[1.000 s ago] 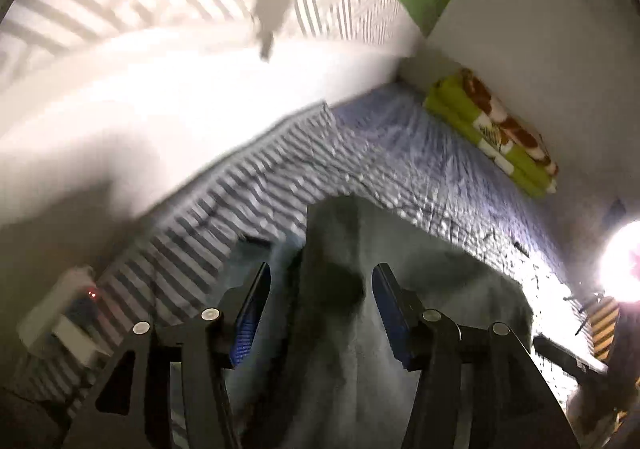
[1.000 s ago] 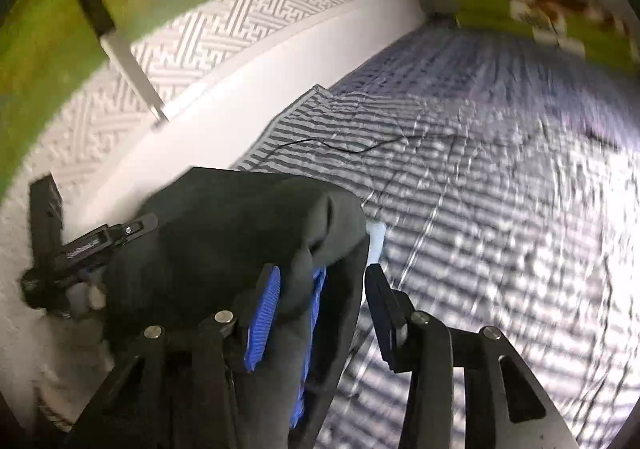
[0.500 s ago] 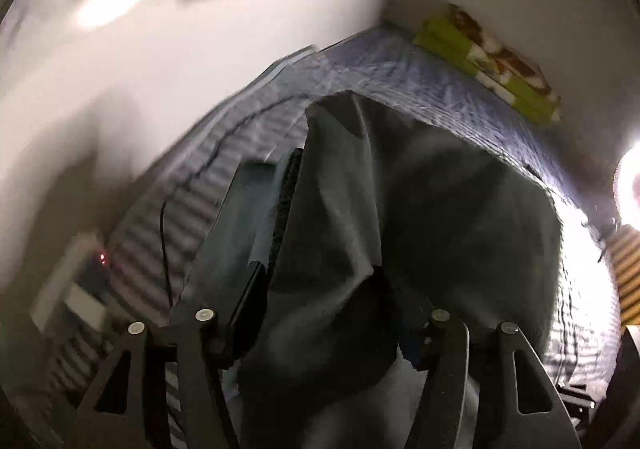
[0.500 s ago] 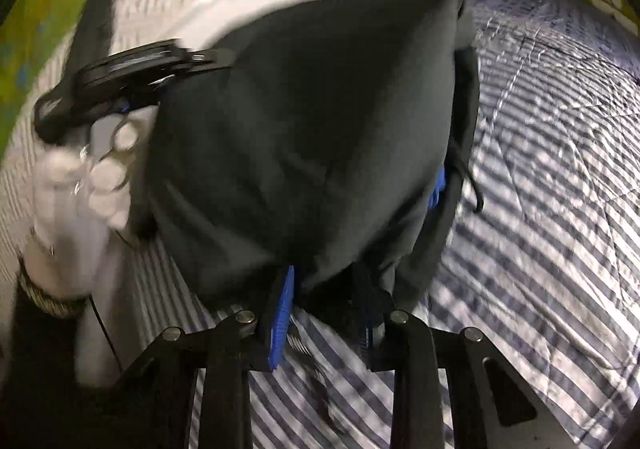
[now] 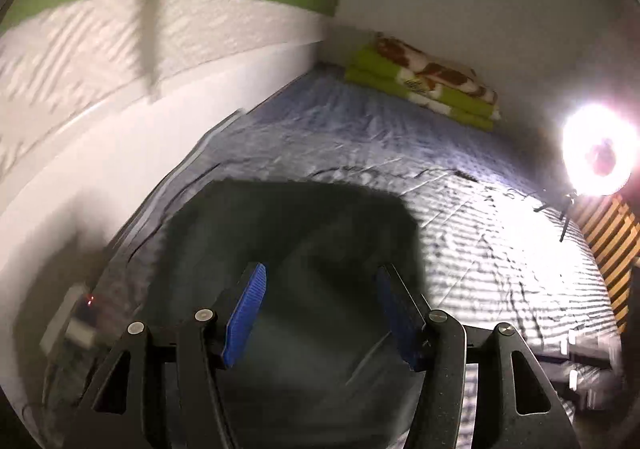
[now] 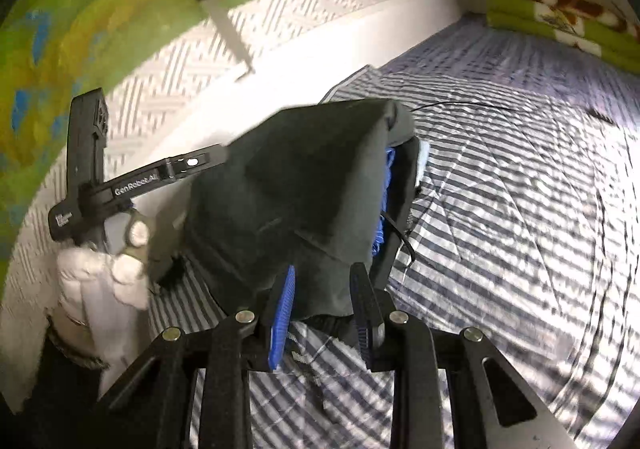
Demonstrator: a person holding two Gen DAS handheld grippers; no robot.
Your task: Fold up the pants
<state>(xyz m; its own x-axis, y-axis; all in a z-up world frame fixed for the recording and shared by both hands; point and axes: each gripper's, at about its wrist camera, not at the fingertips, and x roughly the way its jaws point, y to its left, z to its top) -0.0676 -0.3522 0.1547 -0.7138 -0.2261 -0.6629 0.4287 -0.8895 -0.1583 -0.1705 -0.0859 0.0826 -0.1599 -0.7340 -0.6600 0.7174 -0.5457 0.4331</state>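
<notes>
Pants [image 6: 304, 189], one dark pair, hang bunched above the striped bedspread [image 6: 520, 249], lifted by two grippers. The right gripper [image 6: 324, 305] is clenched on a fold of the cloth at its lower edge. The left gripper [image 5: 320, 305] shows two blue pads [image 5: 244, 313] spread wide with dark fabric behind them; whether they press on it cannot be told. Only the right wrist view shows the gloved hand [image 6: 100, 273] carrying the other tool. Only the left wrist view shows one ring light [image 5: 596, 149]. Both show one folded green blanket [image 5: 424, 81].
</notes>
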